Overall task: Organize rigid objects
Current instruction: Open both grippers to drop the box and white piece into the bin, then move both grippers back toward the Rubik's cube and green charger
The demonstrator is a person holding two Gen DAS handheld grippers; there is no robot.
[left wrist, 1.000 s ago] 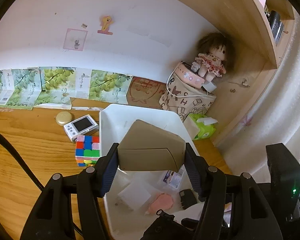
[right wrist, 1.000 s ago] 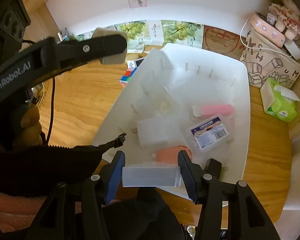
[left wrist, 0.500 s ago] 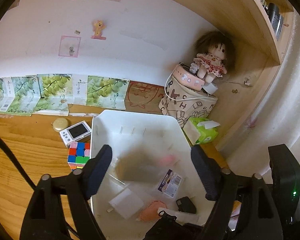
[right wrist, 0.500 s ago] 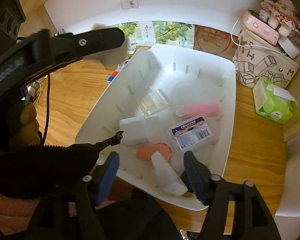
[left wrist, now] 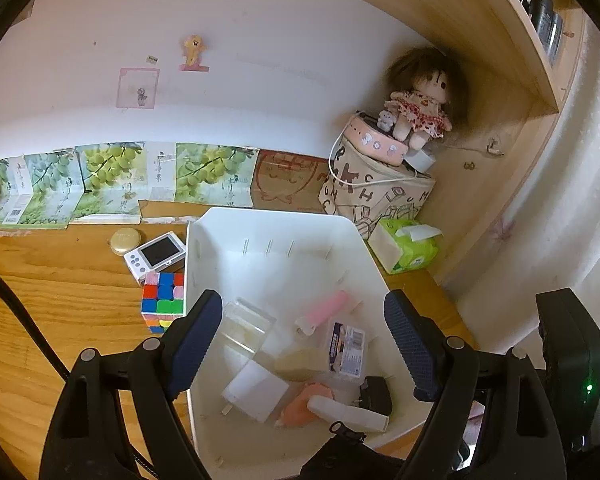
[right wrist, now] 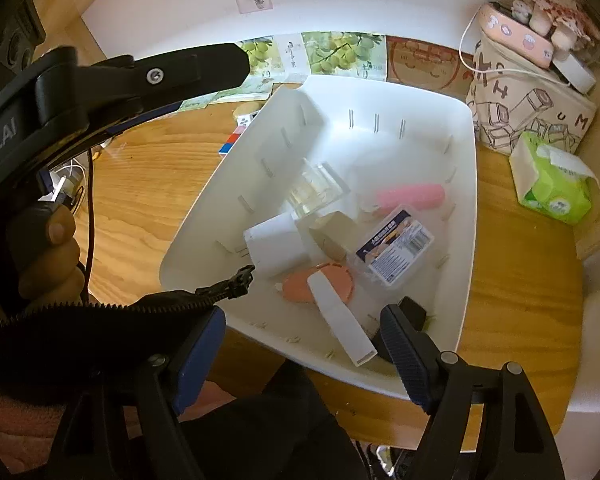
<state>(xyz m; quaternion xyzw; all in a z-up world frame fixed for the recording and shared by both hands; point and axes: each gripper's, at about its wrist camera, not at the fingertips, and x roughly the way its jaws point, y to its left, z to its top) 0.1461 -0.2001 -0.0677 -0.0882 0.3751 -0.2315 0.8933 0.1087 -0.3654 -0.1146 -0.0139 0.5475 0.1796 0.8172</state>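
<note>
A white bin [left wrist: 276, 224] [right wrist: 466, 240] sits on the wooden desk. In it lie a tan box [left wrist: 302, 360] [right wrist: 332, 236], a white translucent case [left wrist: 346, 414] [right wrist: 340, 314], a clear box [left wrist: 246, 322], a pink tube [left wrist: 326, 308], a labelled box [right wrist: 396, 246], a white block [right wrist: 276, 244], an orange disc and a black piece. My left gripper [left wrist: 302, 344] is open and empty above the bin. My right gripper [right wrist: 302, 344] is open and empty over the bin's near edge. The left gripper's finger [right wrist: 188, 68] crosses the right wrist view.
Left of the bin lie a colour cube [left wrist: 164, 300], a small white camera [left wrist: 156, 252] and a round tin [left wrist: 126, 238]. A green tissue pack [left wrist: 406, 248] and a printed bag with a doll [left wrist: 380, 192] stand at the back right. A black jacket covers the near edge.
My left gripper opened and dropped the tan box into the bin. My right gripper opened and dropped the white case into the bin. Both pulled back a little.
</note>
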